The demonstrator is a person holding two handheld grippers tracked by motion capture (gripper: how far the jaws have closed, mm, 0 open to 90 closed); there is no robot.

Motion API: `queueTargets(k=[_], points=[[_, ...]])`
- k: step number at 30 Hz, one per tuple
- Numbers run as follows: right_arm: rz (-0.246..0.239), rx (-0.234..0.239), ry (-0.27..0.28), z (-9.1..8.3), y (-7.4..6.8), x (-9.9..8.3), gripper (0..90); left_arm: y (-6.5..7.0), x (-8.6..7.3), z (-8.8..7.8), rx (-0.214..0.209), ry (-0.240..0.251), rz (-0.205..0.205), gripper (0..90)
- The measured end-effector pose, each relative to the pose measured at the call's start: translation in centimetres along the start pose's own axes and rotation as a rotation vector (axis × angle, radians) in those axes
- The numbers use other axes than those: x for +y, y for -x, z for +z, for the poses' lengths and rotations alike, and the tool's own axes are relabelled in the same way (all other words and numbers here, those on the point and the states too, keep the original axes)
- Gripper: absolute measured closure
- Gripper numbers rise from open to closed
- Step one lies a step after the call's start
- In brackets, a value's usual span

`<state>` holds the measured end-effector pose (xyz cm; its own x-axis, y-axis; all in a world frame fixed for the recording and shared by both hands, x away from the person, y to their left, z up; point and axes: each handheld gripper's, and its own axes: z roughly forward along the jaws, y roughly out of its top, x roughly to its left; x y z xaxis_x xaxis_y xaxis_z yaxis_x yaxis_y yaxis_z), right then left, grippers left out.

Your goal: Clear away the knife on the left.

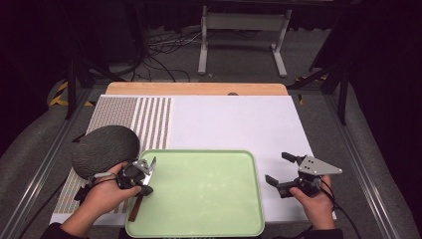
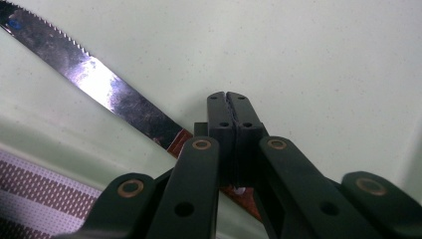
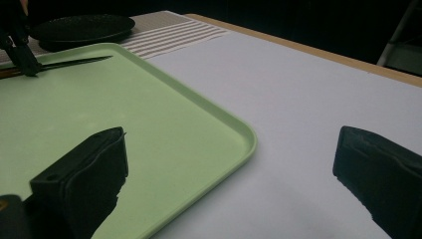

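A pale green tray (image 1: 199, 152) lies at the near edge of the table. A serrated knife (image 1: 151, 166) with a brown handle rests slanted along the tray's left rim, blade pointing away from me. My left gripper (image 1: 147, 189) is shut, its jaws pressed together just over the knife (image 2: 99, 82) where blade meets handle (image 2: 228, 97). The knife runs under the jaws, not between them. My right gripper (image 1: 275, 167) hovers open and holds nothing, just right of the tray (image 3: 239, 134) over the white surface. In the right gripper view, the left gripper (image 3: 22, 59) meets the knife (image 3: 74, 62).
A dark round textured mat (image 1: 105, 147) lies left of the tray on a striped placemat (image 1: 149, 119). A white sheet (image 1: 234, 119) covers the rest of the wooden table (image 1: 196, 88). Cables and a stand's legs are on the floor beyond.
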<state>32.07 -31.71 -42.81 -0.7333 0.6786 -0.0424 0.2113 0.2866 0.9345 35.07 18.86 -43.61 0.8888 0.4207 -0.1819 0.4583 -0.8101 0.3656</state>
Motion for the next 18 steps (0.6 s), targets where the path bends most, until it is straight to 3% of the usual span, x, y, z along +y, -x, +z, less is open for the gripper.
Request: queueTargets(k=[18], points=[[-0.002, 0.002, -0.004, 0.08, -0.02, -0.03, 1.8, -0.31, -0.56, -0.32, 0.008, -0.004, -0.025, 89.2]])
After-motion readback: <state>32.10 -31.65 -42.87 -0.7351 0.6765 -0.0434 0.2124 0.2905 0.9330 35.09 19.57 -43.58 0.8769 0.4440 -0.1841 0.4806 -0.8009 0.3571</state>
